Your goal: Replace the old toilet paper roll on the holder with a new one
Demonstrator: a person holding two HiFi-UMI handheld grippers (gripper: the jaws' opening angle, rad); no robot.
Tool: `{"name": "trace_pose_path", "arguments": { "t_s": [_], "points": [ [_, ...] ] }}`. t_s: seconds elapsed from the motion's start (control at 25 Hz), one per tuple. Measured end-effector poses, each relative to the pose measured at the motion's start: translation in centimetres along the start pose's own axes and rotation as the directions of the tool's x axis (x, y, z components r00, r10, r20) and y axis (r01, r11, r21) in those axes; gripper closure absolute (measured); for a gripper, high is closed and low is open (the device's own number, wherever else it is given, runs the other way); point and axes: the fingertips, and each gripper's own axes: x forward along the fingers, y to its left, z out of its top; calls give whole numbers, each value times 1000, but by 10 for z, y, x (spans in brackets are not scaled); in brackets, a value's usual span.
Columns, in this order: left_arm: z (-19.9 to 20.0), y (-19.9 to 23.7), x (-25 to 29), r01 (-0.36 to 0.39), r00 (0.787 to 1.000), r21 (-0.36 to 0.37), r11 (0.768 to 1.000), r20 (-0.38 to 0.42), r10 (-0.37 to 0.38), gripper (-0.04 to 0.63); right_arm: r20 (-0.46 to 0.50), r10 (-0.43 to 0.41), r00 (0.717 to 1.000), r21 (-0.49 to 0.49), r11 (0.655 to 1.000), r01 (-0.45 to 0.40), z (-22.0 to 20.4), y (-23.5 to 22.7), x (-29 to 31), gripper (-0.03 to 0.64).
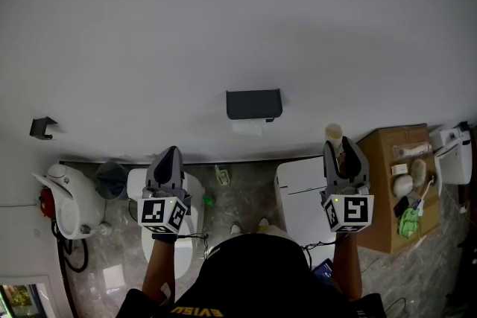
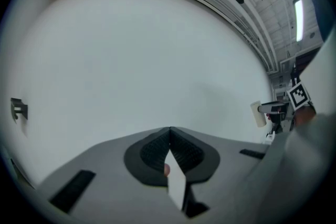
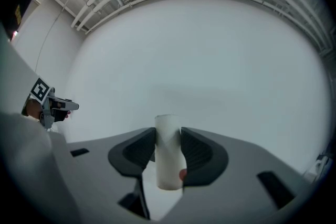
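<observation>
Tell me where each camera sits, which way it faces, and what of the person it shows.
Head view: on the person's head, looking steeply down at the dark holder on the white wall; it shows the left gripper, the right gripper and the person's dark shirt.
Left gripper view: on the left gripper, looking along its shut jaws at the wall.
Right gripper view: on the right gripper, facing the wall along jaws clamped on a pale tube.
Shared: each gripper view shows the other gripper at its side.
</observation>
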Motion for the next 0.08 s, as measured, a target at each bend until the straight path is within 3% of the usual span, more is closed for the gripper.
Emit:
{"name": "trace_pose_path", "arguments": {
  "t_s": [0.08],
  "points": [
    [1,-1,0,1,1000,7,1000,3,-1,583,1,2,1000,5,1000,-2,0,-1,0,466]
  ]
}}
